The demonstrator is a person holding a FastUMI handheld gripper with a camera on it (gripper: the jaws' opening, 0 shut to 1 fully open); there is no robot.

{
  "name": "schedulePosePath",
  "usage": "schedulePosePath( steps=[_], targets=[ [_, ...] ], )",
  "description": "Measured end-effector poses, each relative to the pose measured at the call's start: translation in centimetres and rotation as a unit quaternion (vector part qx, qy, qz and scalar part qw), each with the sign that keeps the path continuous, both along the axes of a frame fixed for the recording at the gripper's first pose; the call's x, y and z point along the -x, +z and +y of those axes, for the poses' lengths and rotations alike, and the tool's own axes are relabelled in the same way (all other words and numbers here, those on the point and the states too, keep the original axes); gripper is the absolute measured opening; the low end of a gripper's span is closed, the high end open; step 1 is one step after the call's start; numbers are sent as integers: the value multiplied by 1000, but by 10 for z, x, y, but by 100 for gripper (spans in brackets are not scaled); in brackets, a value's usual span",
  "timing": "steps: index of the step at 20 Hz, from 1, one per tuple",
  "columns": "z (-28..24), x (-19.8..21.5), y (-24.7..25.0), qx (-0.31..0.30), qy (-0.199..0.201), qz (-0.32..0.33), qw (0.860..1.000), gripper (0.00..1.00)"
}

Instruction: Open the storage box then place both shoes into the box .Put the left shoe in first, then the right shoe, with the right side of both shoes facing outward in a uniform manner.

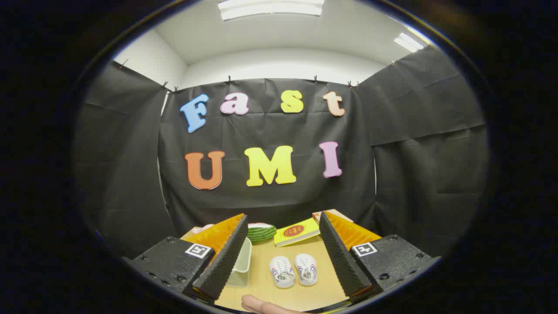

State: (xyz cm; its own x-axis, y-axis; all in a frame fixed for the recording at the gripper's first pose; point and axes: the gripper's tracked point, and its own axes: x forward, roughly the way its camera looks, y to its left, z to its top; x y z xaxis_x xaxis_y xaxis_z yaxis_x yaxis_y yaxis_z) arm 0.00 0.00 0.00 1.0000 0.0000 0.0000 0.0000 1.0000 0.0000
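Black cloth walls enclose a wooden tabletop [261, 279] low in the frame. At bottom centre the tool [281, 257] is spread wide, grasping nothing. Between its fingers sit two white shoes [293, 270] side by side. Left of them, against the left finger, stands a translucent storage box [242, 264]. Beyond lie a yellow book [296, 232] and a green ribbed object [261, 233]. A fingertip [257, 304] shows at the bottom.

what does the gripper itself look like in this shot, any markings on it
The gripper has two wedge-shaped fingers whose inner faces are ribbed pads. Each finger is mounted on a black block body with visible screws, and each block carries a small square black-and-white fiducial tag. No cables are visible. A bare fingertip shows between the finger bases; no sleeve is visible.
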Motion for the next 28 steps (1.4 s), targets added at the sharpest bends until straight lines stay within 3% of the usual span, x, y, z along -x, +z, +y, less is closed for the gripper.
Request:
schedulePosePath(
  steps=[15,20,28],
  targets=[
    [0,-26,-32,-10,3,34,999,100],
    [-4,-55,-44,-20,9,37,999,100],
    [0,-119,-113,-15,54,104,993,100]
  ],
)
